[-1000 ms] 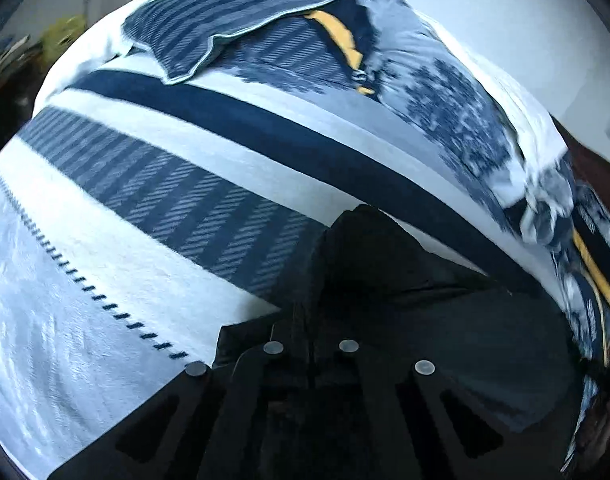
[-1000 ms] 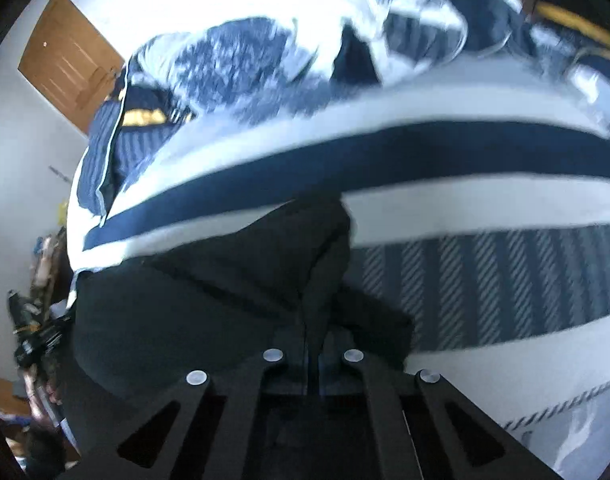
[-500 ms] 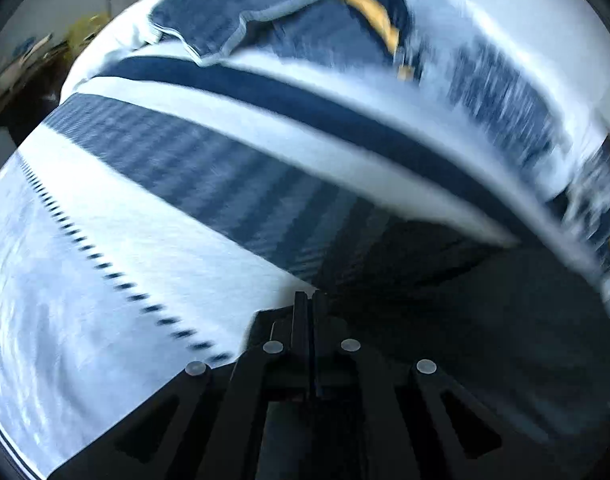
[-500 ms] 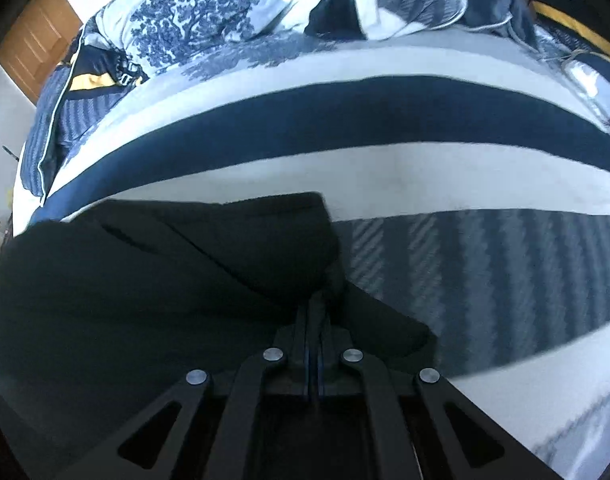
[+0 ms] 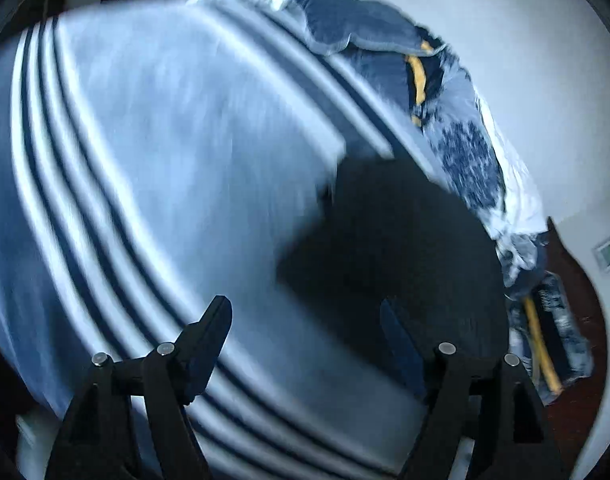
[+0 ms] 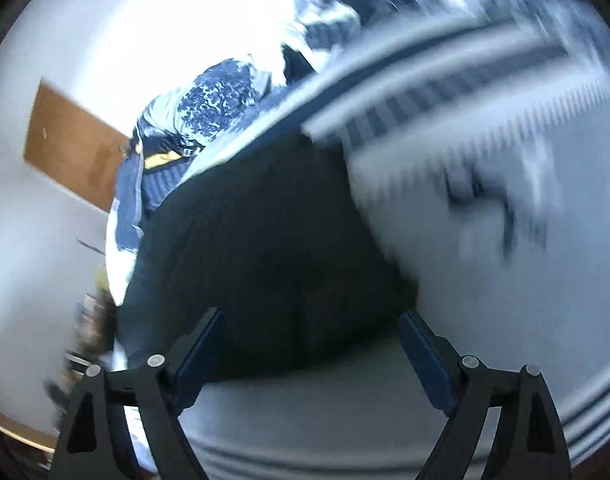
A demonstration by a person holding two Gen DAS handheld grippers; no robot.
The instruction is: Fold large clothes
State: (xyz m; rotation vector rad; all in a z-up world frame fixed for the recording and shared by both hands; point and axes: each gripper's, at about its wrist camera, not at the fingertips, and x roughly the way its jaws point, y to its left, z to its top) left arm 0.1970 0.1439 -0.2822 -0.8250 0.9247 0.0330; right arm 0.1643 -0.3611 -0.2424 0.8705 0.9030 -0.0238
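Black fabric is lying flat on the bed, that's the dark garment (image 5: 393,248) and it's sitting ahead of the left gripper (image 5: 305,344) and off toward its right finger, which is overlapping the cloth's near edge in the picture; can't tell if it's actually touching. Both left fingers (image 5: 209,336) are standing wide apart with nothing between them except striped bedspread (image 5: 165,152), white-blue with navy lines, all smeared by motion blur

Over on the right gripper (image 6: 311,344) it's the same deal, fingers (image 6: 201,344) are spread wide and holding nothing. The garment (image 6: 257,248) is filling the space just ahead of them, its near hem running across between the two tips, with pale bedspread (image 6: 485,240) showing beyond the right finger

Past the garment, further out from both sets of fingers, a heap of crumpled blue-and-white bedding (image 5: 465,152) with a yellow band is bunching up along the far side of the bed. A brown door (image 6: 73,148) is showing way off left of the right fingers, against a white wall (image 6: 33,248)
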